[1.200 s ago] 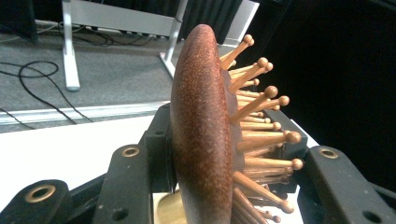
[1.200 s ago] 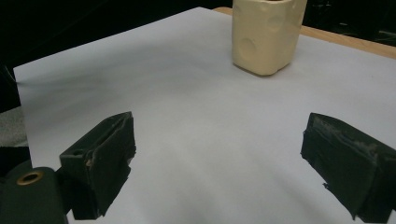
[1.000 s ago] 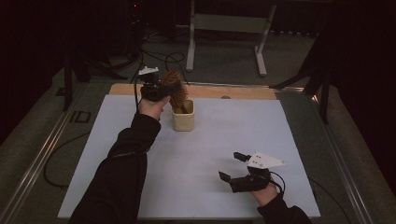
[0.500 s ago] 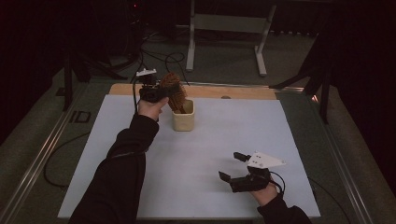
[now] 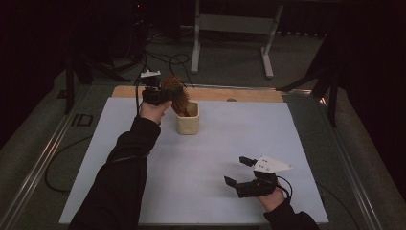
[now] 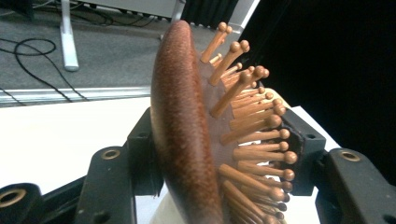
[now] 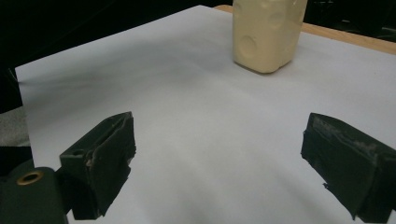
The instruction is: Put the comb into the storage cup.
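My left gripper (image 5: 160, 95) is shut on a brown wooden hairbrush (image 5: 174, 93) with round-tipped pegs, held tilted above a cream cup (image 5: 187, 120); the brush's lower end sits inside the cup's mouth. In the left gripper view the brush head (image 6: 187, 135) stands edge-on between the two black jaws, pegs facing right. My right gripper (image 5: 239, 170) rests low over the white sheet near the front right, open, nothing between its fingers (image 7: 100, 158). The cream cup (image 7: 267, 32) shows far ahead in the right gripper view.
A white sheet (image 5: 143, 191) covers the table, with a wooden strip (image 5: 249, 95) along its far edge. Metal rails run down both sides. Cables and a table leg (image 5: 195, 38) lie on the floor beyond.
The left gripper and brush have shifted slightly lower toward the cup. The right gripper has stayed where it was.
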### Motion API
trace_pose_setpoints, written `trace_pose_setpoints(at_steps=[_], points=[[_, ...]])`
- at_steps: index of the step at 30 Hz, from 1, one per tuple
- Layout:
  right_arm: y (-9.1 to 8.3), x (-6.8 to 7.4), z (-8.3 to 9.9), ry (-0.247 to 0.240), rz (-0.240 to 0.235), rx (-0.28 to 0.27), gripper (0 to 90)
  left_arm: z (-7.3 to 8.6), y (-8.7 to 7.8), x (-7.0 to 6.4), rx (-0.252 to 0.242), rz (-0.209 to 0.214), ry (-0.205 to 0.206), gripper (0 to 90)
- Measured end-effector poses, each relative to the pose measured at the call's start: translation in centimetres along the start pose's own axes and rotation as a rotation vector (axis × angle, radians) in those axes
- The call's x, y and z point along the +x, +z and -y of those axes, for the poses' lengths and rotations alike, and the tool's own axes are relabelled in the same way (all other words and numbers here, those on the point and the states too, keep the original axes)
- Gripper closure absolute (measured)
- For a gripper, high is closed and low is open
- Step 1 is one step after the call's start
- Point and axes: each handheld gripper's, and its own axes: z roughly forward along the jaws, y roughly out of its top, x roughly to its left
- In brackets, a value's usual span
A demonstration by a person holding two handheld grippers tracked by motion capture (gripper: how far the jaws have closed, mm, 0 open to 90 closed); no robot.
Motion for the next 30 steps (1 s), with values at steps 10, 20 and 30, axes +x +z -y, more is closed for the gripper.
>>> trace_pose_setpoints(at_steps=[10, 20, 30], points=[[-0.1, -0.1, 0.0, -0.002, 0.003, -0.002, 9.4, -0.5, -0.5, -0.1, 0.023, -0.034, 0.033, 17.6], [-0.2, -0.1, 0.0, 0.002, 0.008, -0.004, 9.4, -0.6, -1.4, -0.6, 0.029, 0.006, 0.105, 0.8], [-0.3, -0.2, -0.1, 0.006, 0.014, -0.008, 9.4, -0.3, -2.2, -0.7, 0.041, 0.056, 0.133, 0.0]])
